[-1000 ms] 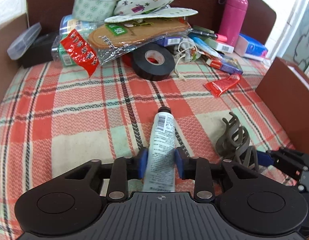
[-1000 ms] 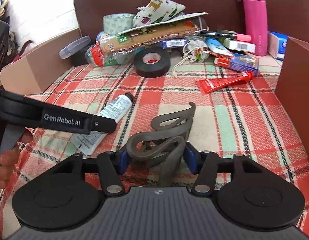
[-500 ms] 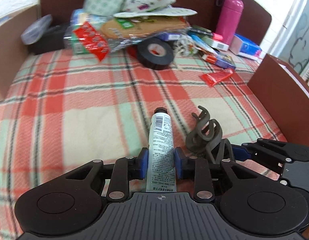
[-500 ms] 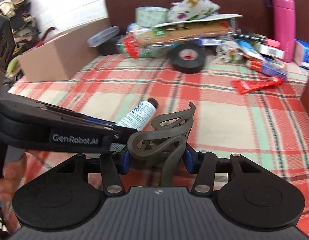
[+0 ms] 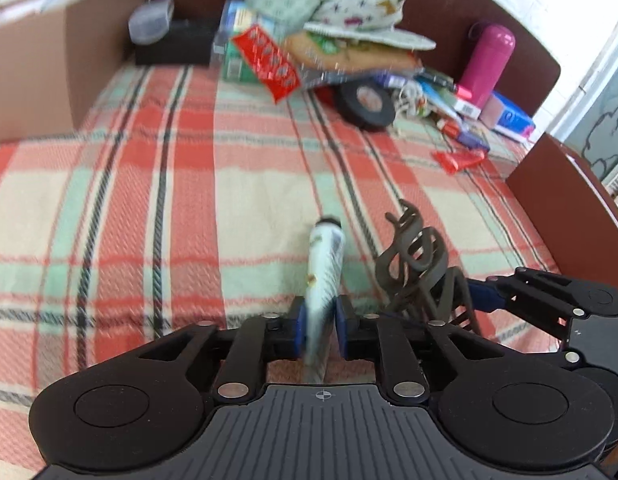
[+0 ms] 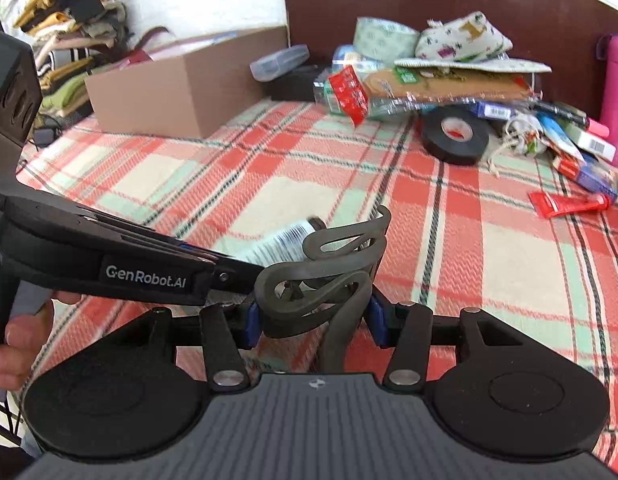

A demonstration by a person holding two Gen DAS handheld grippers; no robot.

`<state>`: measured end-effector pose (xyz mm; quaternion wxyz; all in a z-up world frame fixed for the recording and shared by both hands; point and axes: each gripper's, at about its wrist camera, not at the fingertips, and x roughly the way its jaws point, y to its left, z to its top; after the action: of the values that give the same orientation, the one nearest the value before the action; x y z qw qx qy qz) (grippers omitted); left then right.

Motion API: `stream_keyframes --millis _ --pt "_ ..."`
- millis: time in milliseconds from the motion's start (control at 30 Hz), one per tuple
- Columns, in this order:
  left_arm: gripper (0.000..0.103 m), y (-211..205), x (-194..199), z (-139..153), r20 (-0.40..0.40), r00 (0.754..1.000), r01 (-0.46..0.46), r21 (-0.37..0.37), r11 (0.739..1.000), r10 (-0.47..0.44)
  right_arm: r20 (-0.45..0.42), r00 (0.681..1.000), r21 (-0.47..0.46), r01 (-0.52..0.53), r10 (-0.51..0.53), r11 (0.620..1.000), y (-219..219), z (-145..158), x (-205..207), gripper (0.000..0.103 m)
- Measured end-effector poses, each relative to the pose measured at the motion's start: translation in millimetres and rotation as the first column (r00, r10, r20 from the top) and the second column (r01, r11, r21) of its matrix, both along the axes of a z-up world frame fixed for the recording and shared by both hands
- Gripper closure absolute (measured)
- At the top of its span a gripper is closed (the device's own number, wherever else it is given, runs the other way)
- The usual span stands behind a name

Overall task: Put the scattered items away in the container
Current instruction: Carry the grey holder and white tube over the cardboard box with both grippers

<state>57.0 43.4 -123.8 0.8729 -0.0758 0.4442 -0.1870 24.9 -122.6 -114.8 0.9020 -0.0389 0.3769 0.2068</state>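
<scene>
My left gripper (image 5: 320,322) is shut on a white tube with a black cap (image 5: 324,264) and holds it above the plaid cloth; the tube also shows in the right wrist view (image 6: 277,245). My right gripper (image 6: 314,322) is shut on a grey-brown hair claw clip (image 6: 321,268), held just right of the tube; the clip also shows in the left wrist view (image 5: 419,264). An open cardboard box (image 6: 177,92) stands at the far left of the bed, also in the left wrist view (image 5: 33,76).
A pile lies at the headboard: black tape roll (image 6: 455,136), red snack packet (image 6: 349,90), patterned pouch (image 6: 461,38), pink bottle (image 5: 487,64), red tube (image 6: 569,204), small boxes and pens. A brown board (image 5: 569,200) stands at the right edge.
Both grippers have lifted and swung left with the tube and the clip still held. The cardboard box has come further into view.
</scene>
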Motion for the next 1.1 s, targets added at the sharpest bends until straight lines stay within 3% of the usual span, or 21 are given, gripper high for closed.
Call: stream_keyframes --millis 200,267,500,833,1100 --pt "0.069 -10 8 -6 -0.003 0.999 0.034 0.025 0.999 -0.034 -0.034 0.999 0.003 0.021 -0.021 1.0 -9 -10 3 0.047" --pt "0.093 -15 9 -6 0.004 0.999 0.042 0.053 0.998 -0.042 -0.031 0.999 0.0 0.018 -0.018 1.0 -8 -11 5 0.047" --pt "0.095 -12 -1 1 0.002 1.0 0.027 0.046 0.999 -0.027 -0.017 1.0 0.022 0.008 -0.008 1.0 -5 -4 0 0.047" --pt "0.095 35 -42 68 0.18 0.982 -0.069 0.052 0.996 0.058 0.116 0.986 0.047 -0.125 0.119 0.991 29 49 -20 0.047" --pt "0.095 91 -52 124 0.304 0.938 -0.199 0.072 0.977 0.169 0.22 0.937 0.033 -0.287 0.273 0.957 86 98 -12 0.047"
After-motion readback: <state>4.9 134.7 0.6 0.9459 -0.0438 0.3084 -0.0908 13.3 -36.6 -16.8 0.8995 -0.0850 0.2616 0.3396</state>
